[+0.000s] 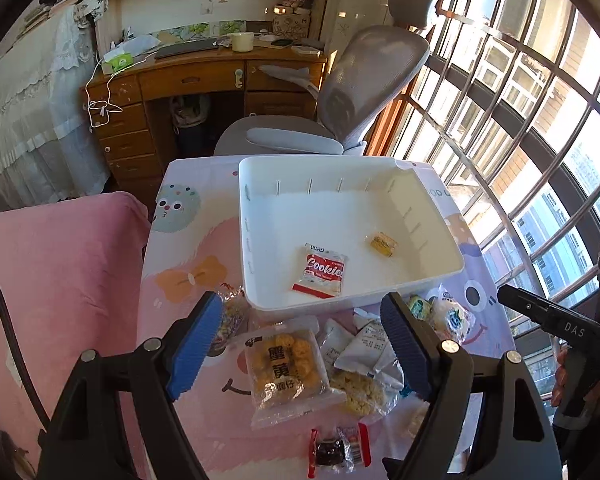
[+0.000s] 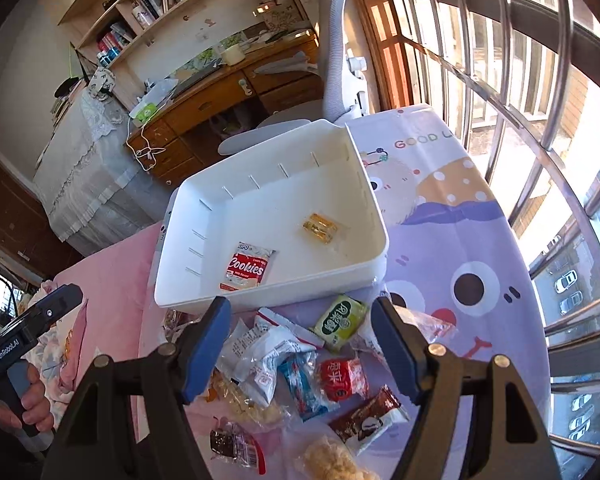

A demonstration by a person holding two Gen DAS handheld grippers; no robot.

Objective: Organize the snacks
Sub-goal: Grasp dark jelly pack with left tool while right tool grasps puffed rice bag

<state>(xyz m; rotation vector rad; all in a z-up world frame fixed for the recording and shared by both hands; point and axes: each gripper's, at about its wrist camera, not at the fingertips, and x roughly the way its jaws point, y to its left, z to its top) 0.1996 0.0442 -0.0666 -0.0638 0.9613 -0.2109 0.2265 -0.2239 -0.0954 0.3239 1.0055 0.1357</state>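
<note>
Crinkly plastic snack packets (image 2: pixel 300 364) lie before smooth rectangular white bin (image 2: pixel 364 184).

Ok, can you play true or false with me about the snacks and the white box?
1. The white box holds two snacks. True.
2. The red Cookies packet lies on the table. False: it is inside the box.
3. The left gripper holds a snack. False: its jaws are open and empty.
4. A green packet lies outside the box. True.
5. The right gripper is open. True.
</note>
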